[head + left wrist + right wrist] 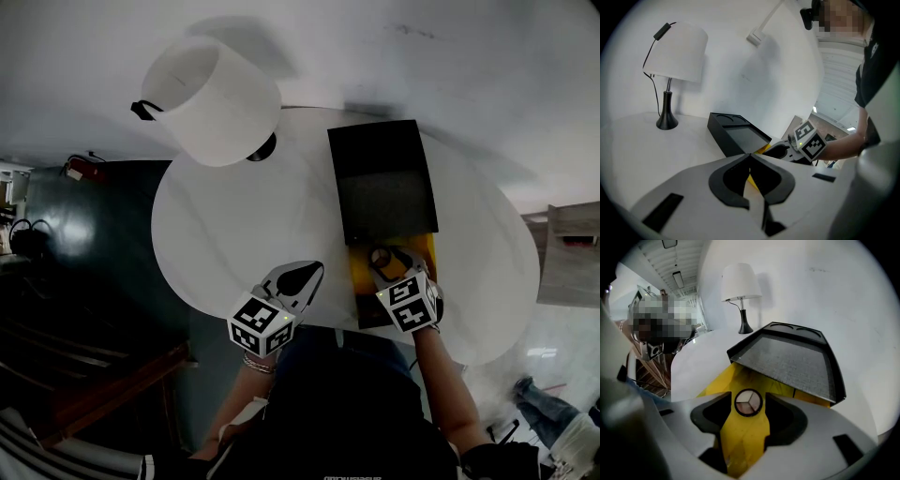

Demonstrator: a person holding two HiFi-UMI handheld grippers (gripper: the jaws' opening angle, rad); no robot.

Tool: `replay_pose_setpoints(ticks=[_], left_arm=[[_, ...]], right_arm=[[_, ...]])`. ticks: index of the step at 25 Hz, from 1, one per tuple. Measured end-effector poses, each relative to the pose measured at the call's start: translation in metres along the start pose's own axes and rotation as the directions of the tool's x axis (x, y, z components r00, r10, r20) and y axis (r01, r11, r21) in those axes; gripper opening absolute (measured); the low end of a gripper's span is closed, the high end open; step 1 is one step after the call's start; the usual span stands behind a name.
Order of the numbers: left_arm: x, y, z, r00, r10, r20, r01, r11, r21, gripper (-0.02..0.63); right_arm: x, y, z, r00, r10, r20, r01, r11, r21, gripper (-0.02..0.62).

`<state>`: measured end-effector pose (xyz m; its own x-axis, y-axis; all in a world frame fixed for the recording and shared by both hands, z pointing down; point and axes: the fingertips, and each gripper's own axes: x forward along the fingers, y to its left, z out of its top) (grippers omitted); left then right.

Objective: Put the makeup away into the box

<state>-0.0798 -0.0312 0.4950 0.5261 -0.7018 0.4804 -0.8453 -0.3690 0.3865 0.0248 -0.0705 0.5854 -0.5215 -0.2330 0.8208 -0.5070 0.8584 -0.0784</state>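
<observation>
The right gripper (749, 398) pinches a round compact (748, 402) over the open yellow box (737, 378), while the left gripper (750, 158) nearby is closed and empty.

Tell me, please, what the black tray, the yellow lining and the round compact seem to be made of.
Black tray: probably plastic or coated card; matte, with a grainy, speckled centre panel.
Yellow lining: likely paper or thin card; smooth, with folds.
Round compact: dark rim, probably plastic; three pale matte wedges, apparently pressed powder.
</observation>
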Motion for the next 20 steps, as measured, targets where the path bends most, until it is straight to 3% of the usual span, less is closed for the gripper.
replay_pose_setpoints(ticks=[7,15,20], left_arm=[[-0.009,-0.006,0.002,1.0,-0.004,0.022,0.004,1.0,0.008,0.018],[-0.017,-0.016,0.01,0.998,-0.009,0.056,0.008,1.0,0.022,0.018],[-0.023,-0.025,0.016,0.997,-0.006,0.073,0.003,0.999,0.042,0.018]], right_arm=[[-0.02,-0.005,0.007,0.998,-0.039,0.05,0.039,0.999,0.012,0.235],[-0.061,-0.01,0.029,0.98,-0.072,0.188,0.064,0.997,0.046,0.082],[-0.088,-0.011,0.043,0.961,-0.084,0.264,0.078,0.996,0.032,0.05]])
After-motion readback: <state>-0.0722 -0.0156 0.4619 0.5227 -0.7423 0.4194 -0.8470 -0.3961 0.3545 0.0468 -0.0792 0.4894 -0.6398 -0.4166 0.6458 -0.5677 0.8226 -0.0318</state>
